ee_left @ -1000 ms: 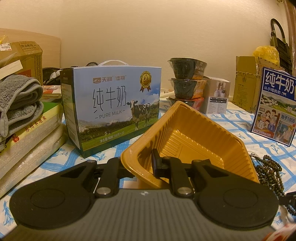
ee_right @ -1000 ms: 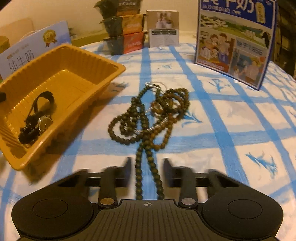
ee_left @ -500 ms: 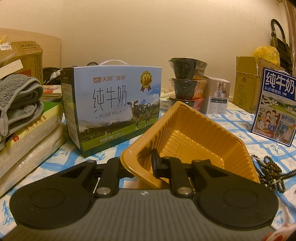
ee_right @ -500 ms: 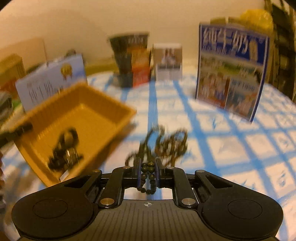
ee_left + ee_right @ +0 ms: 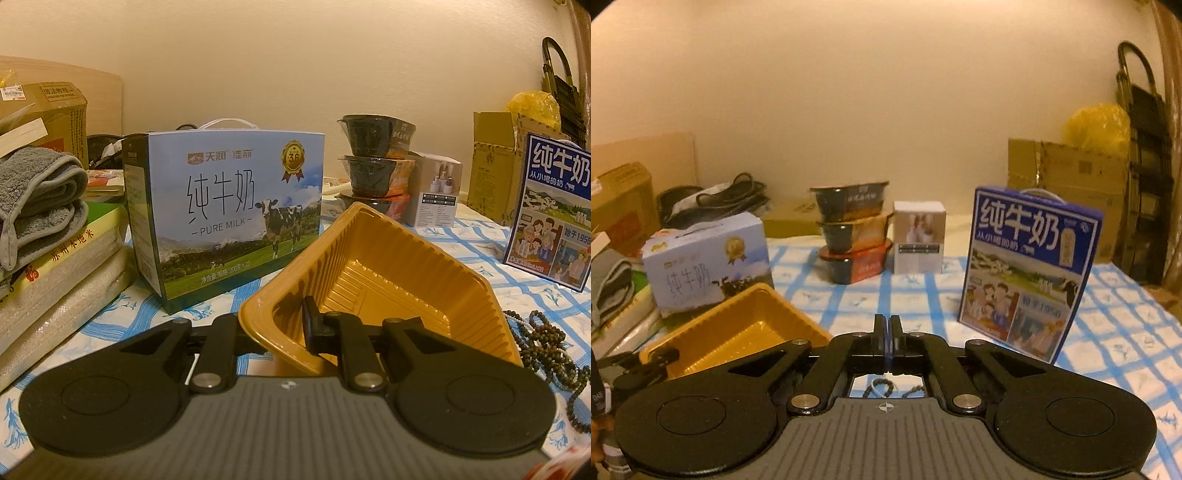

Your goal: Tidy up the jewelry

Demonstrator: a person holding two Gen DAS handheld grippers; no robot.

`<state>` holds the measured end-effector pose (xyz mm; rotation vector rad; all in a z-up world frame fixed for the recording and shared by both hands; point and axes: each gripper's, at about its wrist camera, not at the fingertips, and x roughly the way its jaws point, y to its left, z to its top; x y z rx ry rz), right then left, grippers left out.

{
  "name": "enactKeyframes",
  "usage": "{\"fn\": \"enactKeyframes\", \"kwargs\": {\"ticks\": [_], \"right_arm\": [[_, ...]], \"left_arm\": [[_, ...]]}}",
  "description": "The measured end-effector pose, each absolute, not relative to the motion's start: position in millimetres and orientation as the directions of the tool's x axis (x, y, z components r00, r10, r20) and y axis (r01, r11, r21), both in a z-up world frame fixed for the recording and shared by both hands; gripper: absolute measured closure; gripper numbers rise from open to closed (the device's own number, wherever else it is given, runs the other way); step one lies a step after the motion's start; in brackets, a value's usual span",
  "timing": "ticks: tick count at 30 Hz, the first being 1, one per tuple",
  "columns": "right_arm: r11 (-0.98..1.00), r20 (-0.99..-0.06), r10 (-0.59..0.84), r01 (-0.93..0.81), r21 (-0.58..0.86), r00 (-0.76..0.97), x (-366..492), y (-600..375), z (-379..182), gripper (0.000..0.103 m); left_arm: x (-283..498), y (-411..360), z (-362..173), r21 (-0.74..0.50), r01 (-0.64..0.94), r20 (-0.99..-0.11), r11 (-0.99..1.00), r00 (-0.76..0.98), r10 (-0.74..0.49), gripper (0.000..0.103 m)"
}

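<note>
Right wrist view: right gripper (image 5: 885,325) fingers pressed together, bead strand (image 5: 882,387) showing below them; left gripper (image 5: 275,325) pinches tray (image 5: 388,266) corner.

You see a pale blue cardboard milk carton (image 5: 225,218), 3 stacked black plastic food bowls (image 5: 373,162), a folded grey towel (image 5: 37,199) and a dark blue milk box (image 5: 1030,273).

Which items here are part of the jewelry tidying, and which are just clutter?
Job:
yellow tray, held at its rim by left gripper
bead necklace
right gripper

Clutter:
pale milk carton
blue milk carton
stacked bowls
grey towel
</note>
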<state>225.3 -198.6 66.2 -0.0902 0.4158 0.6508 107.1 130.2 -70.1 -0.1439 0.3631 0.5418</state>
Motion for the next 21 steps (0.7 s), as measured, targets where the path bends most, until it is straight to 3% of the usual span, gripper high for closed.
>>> {"fn": "enactKeyframes", "kwargs": {"ticks": [3, 5, 6, 7, 11, 15, 17, 20, 21], "right_arm": [[0.780, -0.493, 0.570, -0.622, 0.071, 0.658, 235, -196, 43, 0.099], [0.789, -0.560, 0.534, -0.612, 0.059, 0.633, 240, -193, 12, 0.081], [0.795, -0.597, 0.509, -0.605, 0.049, 0.620, 244, -192, -3, 0.065], [0.806, -0.628, 0.480, -0.591, 0.038, 0.613, 247, -191, -20, 0.064], [0.833, -0.734, 0.383, -0.553, 0.012, 0.561, 262, -196, -87, 0.064], [0.851, -0.747, 0.365, -0.525, 0.025, 0.556, 275, -204, -116, 0.064], [0.855, -0.742, 0.354, -0.518, 0.011, 0.569, 281, -202, -123, 0.069], [0.826, -0.730, 0.350, -0.562, -0.056, 0.587, 278, -190, -127, 0.097], [0.815, -0.730, 0.332, -0.571, -0.097, 0.598, 275, -184, -128, 0.096]], "left_arm": [[107, 131, -70, -0.039, -0.527, -0.375, 0.849, 0.795, 0.477, 0.088], [108, 131, -70, -0.039, -0.526, -0.375, 0.849, 0.796, 0.476, 0.088], [108, 131, -71, -0.038, -0.527, -0.375, 0.849, 0.795, 0.477, 0.088], [108, 131, -70, -0.038, -0.528, -0.376, 0.849, 0.794, 0.477, 0.088], [108, 132, -70, -0.037, -0.526, -0.375, 0.850, 0.795, 0.476, 0.088], [108, 131, -70, -0.037, -0.527, -0.375, 0.849, 0.795, 0.477, 0.088], [108, 131, -70, -0.036, -0.526, -0.374, 0.850, 0.795, 0.476, 0.088], [109, 130, -70, -0.032, -0.526, -0.372, 0.850, 0.796, 0.478, 0.088], [109, 129, -69, -0.033, -0.526, -0.373, 0.850, 0.795, 0.478, 0.088]]}}
